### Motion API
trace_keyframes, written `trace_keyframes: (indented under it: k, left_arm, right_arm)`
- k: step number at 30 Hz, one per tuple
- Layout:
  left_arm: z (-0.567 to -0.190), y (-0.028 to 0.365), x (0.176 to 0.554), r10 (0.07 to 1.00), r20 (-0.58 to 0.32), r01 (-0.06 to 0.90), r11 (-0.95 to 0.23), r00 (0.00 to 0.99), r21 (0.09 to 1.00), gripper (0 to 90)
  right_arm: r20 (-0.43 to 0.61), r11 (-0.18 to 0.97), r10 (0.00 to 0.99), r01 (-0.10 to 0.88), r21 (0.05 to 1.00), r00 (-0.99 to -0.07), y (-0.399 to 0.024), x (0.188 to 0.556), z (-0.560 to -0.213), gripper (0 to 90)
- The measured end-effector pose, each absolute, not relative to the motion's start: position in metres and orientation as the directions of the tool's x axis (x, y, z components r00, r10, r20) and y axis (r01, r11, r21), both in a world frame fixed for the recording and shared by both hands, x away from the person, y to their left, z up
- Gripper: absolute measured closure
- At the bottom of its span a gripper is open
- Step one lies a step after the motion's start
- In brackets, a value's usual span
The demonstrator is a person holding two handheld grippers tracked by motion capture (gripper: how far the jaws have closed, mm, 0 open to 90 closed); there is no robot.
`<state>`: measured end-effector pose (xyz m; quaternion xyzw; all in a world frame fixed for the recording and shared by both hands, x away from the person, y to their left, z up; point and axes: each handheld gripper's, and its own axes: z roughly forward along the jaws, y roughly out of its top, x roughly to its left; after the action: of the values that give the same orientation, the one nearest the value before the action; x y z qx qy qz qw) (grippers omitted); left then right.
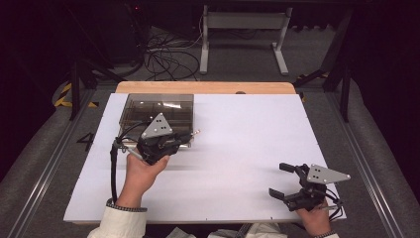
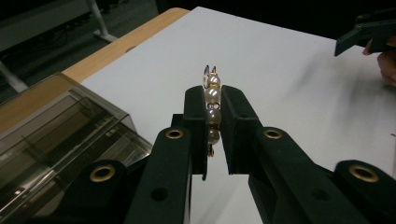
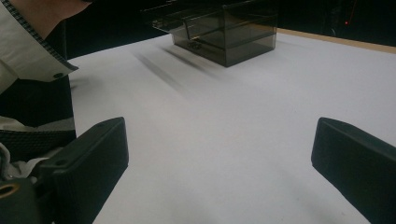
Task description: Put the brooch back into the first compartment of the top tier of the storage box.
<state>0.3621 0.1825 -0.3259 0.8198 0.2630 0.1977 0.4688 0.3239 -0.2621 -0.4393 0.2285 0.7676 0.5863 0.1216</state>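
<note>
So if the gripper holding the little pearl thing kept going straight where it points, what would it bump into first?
Probably nothing: the left gripper, shut on the pearl string, points across bare white table. The smoky box sits off to its side.

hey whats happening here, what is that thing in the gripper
A person at a white table works with a hand-held gripper in each hand. The left gripper is shut on a string of pearl-like beads with a small metal clasp, held just beside a smoky transparent box at the table's far left. The right gripper sits near the front right edge, jaws wide open with nothing between them.
</note>
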Motion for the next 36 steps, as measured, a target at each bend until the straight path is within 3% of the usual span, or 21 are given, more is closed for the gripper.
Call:
trace_keyframes:
  k: [36]
  left_arm:
    - [-0.325,0.26,0.365,0.81,0.06,0.35,-0.317,0.583,0.882,81.8]
  right_arm:
    - [0.087,0.21,0.493,0.216,0.953,-0.865,-0.261,0.325,-0.44,4.3]
